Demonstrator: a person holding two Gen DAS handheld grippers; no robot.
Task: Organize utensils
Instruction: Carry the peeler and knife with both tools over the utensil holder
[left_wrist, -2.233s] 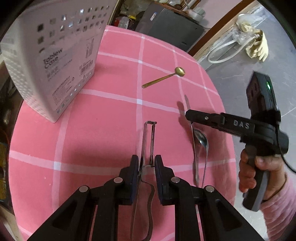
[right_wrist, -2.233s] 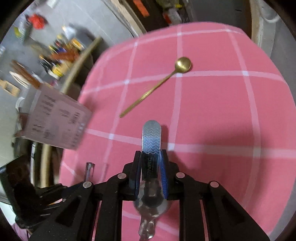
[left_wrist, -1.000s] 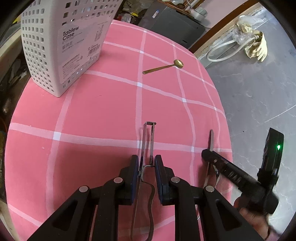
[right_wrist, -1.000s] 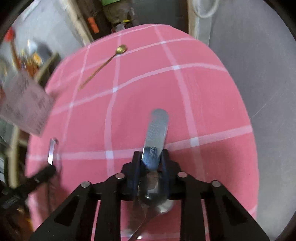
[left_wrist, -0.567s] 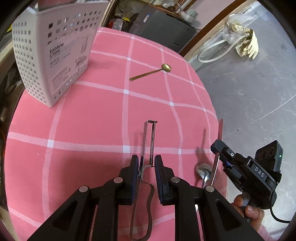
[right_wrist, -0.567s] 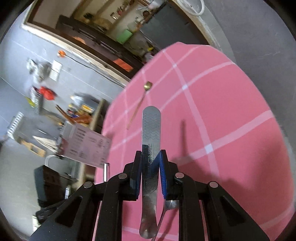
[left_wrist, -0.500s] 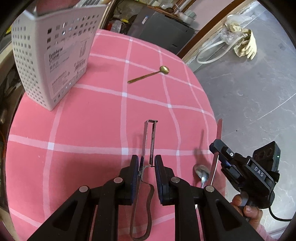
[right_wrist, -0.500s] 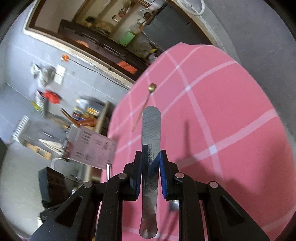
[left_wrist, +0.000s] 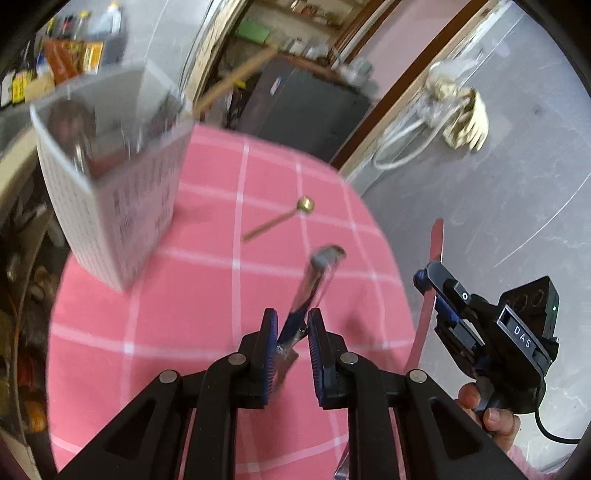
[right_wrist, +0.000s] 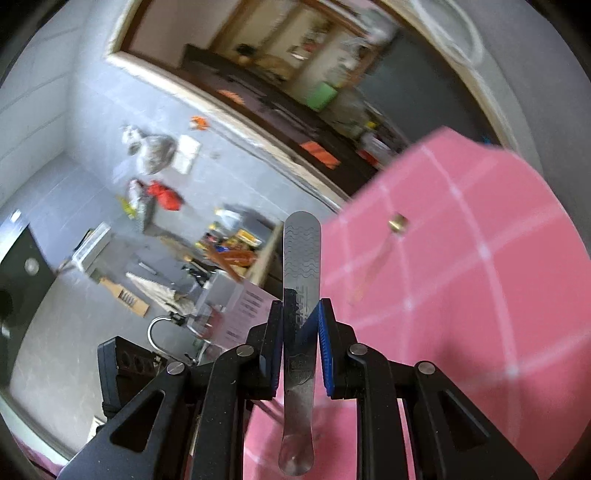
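My left gripper (left_wrist: 291, 332) is shut on a thin metal peeler (left_wrist: 314, 284), which slants up to the right above the pink checked table (left_wrist: 184, 332). My right gripper (right_wrist: 301, 321) is shut on the handle of a silver spoon (right_wrist: 301, 258); its bowl hangs below the jaws. In the left wrist view the right gripper (left_wrist: 424, 280) hovers off the table's right edge with the spoon (left_wrist: 436, 240) upright. A gold spoon (left_wrist: 280, 221) lies on the cloth beyond the peeler. The white perforated basket (left_wrist: 110, 206) stands at the far left, its open top showing.
A person's hand (left_wrist: 491, 410) grips the right tool's handle at lower right. Beyond the table are a grey floor, a dark cabinet (left_wrist: 310, 107) and a hose with gloves (left_wrist: 454, 110). The basket (right_wrist: 240, 302) shows left of the spoon handle in the right wrist view.
Both grippers have risen off the table with their utensils. The peeler now tilts to the right in the left jaws. The right view has swung up toward the room.
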